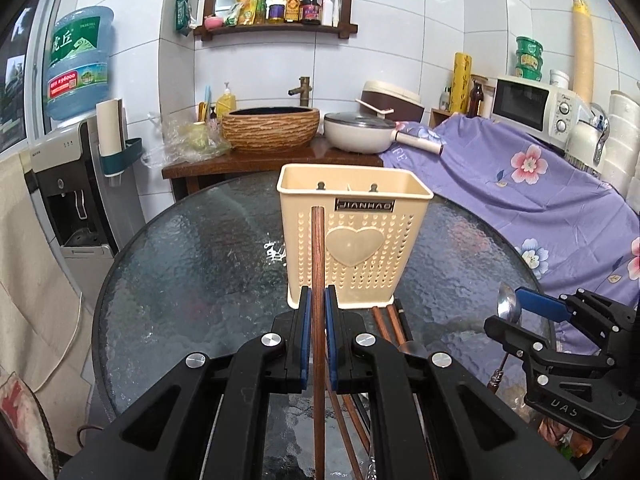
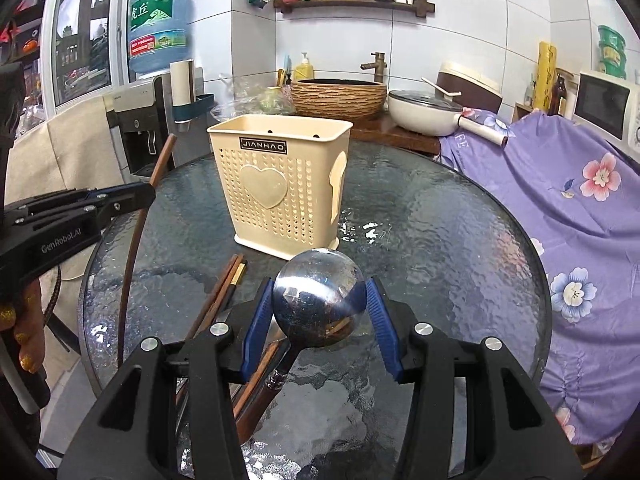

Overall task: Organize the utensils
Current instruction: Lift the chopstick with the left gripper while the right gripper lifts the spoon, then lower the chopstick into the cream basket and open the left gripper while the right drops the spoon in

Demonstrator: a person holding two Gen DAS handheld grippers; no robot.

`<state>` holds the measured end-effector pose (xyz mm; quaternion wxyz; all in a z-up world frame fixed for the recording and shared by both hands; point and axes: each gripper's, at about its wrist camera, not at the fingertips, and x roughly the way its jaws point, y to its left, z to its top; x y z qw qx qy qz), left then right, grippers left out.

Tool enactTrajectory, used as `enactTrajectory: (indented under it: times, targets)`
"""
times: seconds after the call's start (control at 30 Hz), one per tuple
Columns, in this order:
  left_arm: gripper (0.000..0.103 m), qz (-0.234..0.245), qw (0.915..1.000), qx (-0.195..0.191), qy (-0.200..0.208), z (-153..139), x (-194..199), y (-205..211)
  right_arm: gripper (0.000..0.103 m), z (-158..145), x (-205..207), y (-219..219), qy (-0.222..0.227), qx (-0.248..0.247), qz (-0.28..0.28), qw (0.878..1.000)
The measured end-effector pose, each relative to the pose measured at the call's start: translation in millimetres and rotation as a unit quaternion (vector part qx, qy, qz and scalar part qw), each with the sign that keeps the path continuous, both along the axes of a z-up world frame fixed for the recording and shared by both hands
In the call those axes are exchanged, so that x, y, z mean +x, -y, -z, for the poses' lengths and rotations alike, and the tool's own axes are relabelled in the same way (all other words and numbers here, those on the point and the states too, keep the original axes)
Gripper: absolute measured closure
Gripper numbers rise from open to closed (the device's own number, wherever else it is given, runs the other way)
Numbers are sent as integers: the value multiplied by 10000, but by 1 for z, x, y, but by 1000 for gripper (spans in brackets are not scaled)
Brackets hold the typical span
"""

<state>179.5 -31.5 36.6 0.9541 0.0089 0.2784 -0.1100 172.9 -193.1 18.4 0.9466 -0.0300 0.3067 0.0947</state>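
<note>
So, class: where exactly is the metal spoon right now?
In the right wrist view, the metal spoon sits bowl-first in the right hand-held gripper, above the glass table, before the beige holder.

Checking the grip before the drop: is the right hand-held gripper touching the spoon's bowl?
Touching. The right wrist view shows both blue pads of the right hand-held gripper pressed against the spoon bowl's sides.

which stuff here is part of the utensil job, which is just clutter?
In play: chopstick in left gripper; spoon in right gripper; cream holder; chopsticks on table.
Clutter: basin, pan, microwave, water jug.
</note>
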Motion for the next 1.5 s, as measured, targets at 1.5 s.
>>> enactTrajectory:
  times: [1.5]
  targets:
    - [97,268,9913,-494,1192,-119,8,-14,56,-123,11,-8,1184,-388,-362,9915]
